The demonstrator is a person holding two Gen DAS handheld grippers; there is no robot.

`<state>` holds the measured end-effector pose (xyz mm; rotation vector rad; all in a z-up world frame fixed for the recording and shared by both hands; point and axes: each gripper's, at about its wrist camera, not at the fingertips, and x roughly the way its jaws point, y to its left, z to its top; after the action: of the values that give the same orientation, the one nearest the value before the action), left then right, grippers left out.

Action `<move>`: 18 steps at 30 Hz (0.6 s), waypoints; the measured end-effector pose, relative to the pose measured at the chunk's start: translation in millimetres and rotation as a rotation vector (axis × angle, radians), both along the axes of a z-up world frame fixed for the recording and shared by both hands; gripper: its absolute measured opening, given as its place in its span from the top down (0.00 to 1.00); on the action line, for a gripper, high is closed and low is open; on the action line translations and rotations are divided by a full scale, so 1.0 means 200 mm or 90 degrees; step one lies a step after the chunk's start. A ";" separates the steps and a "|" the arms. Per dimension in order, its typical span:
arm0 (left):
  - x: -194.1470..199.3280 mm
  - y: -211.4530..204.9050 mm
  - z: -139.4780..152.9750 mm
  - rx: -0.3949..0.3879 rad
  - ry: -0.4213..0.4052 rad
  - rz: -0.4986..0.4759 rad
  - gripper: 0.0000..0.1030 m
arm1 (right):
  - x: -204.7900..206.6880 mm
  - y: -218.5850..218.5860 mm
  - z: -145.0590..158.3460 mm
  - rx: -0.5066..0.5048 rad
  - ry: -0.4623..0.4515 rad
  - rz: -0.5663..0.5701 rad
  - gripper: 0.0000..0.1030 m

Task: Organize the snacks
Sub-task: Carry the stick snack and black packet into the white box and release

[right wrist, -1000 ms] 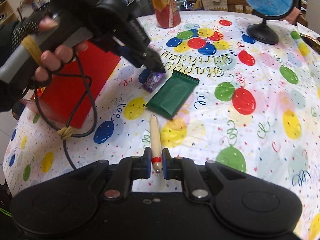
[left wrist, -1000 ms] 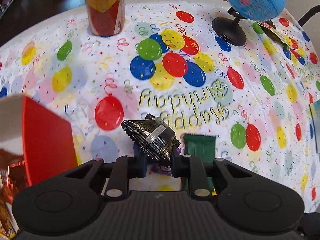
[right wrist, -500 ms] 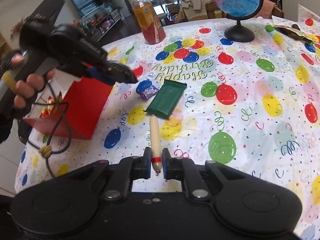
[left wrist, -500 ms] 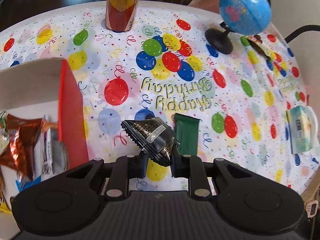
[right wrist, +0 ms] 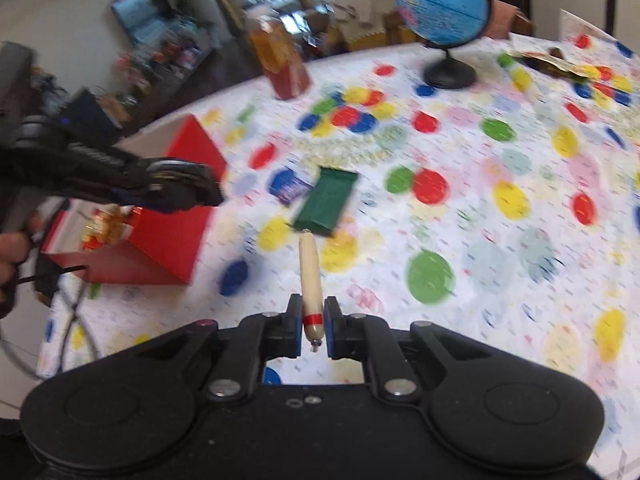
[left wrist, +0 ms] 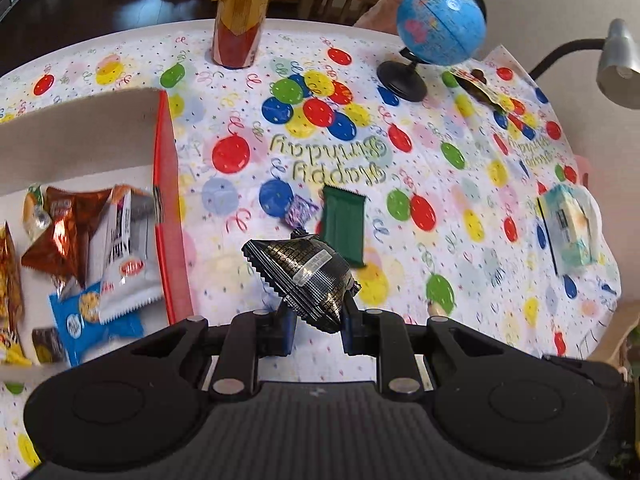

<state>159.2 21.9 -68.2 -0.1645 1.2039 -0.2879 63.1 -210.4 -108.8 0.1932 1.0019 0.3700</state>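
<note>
My left gripper [left wrist: 316, 330] is shut on a black and gold snack packet [left wrist: 302, 274], held above the tablecloth just right of the red box [left wrist: 166, 216]. Several snack packs [left wrist: 92, 240] lie inside that box. My right gripper [right wrist: 313, 326] is shut on a thin beige sausage stick [right wrist: 309, 272] with a red band, lifted over the table. A green wrapped bar [left wrist: 343, 222] and a small purple candy [left wrist: 299, 211] lie flat on the cloth between the two grippers. In the right wrist view the left gripper [right wrist: 188, 190] hangs over the red box [right wrist: 168, 236].
A balloon-print tablecloth [left wrist: 440, 200] covers the round table. A tall orange bottle [left wrist: 240, 12] and a blue globe [left wrist: 440, 28] stand at the far side. A tissue pack [left wrist: 568, 230] lies at the right edge. A lamp head [left wrist: 618, 64] hangs at right.
Both grippers have risen with their snacks. The left one has moved back and up beside the red box, so the box's inside now shows. The right gripper rolled slightly.
</note>
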 end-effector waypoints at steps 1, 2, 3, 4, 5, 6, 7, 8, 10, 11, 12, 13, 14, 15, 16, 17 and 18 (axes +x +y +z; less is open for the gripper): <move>-0.02 0.00 0.00 -0.002 0.000 0.000 0.80 | -0.01 0.00 0.01 0.000 0.001 -0.002 0.91; -0.04 0.00 0.01 -0.003 -0.001 0.001 0.80 | -0.02 0.00 0.01 -0.005 0.004 -0.004 0.91; -0.07 0.00 0.01 -0.006 -0.002 0.001 0.80 | -0.03 0.00 0.02 -0.011 0.005 -0.005 0.91; -0.09 0.01 0.02 -0.009 -0.003 0.003 0.80 | -0.03 0.00 0.03 -0.015 0.003 -0.004 0.91; -0.10 0.01 0.03 -0.010 -0.006 0.004 0.80 | -0.04 0.00 0.04 -0.018 0.002 -0.004 0.91; -0.12 0.02 0.04 -0.012 -0.009 0.006 0.80 | -0.05 0.01 0.06 -0.020 0.000 -0.003 0.91; -0.14 0.03 0.05 -0.014 -0.011 0.009 0.80 | -0.05 0.01 0.07 -0.023 -0.004 -0.002 0.91; -0.15 0.04 0.07 -0.016 -0.015 0.013 0.80 | -0.06 0.01 0.09 -0.025 -0.008 0.000 0.91; -0.18 0.06 0.10 -0.017 -0.023 0.022 0.80 | -0.07 0.02 0.13 -0.023 -0.019 0.007 0.91; -0.19 0.07 0.11 -0.019 -0.028 0.027 0.80 | -0.07 0.03 0.15 -0.022 -0.024 0.012 0.91; -0.20 0.08 0.13 -0.020 -0.032 0.033 0.80 | -0.07 0.04 0.17 -0.022 -0.031 0.019 0.91; -0.21 0.10 0.15 -0.020 -0.037 0.038 0.80 | -0.07 0.06 0.19 -0.023 -0.037 0.025 0.91; -0.22 0.12 0.17 -0.020 -0.043 0.043 0.80 | -0.06 0.07 0.21 -0.023 -0.043 0.033 0.91; -0.23 0.14 0.18 -0.020 -0.048 0.047 0.79 | -0.06 0.09 0.23 -0.023 -0.049 0.040 0.91; -0.24 0.16 0.20 -0.020 -0.053 0.051 0.80 | -0.05 0.11 0.24 -0.023 -0.054 0.047 0.91; -0.25 0.17 0.21 -0.019 -0.058 0.056 0.80 | -0.05 0.13 0.26 -0.025 -0.060 0.054 0.91; -0.25 0.20 0.22 -0.018 -0.062 0.060 0.80 | -0.04 0.16 0.27 -0.027 -0.065 0.061 0.91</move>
<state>108.7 61.0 -23.3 -0.2283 1.0934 -0.2279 54.8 -179.3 -54.0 0.0877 0.9188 0.4408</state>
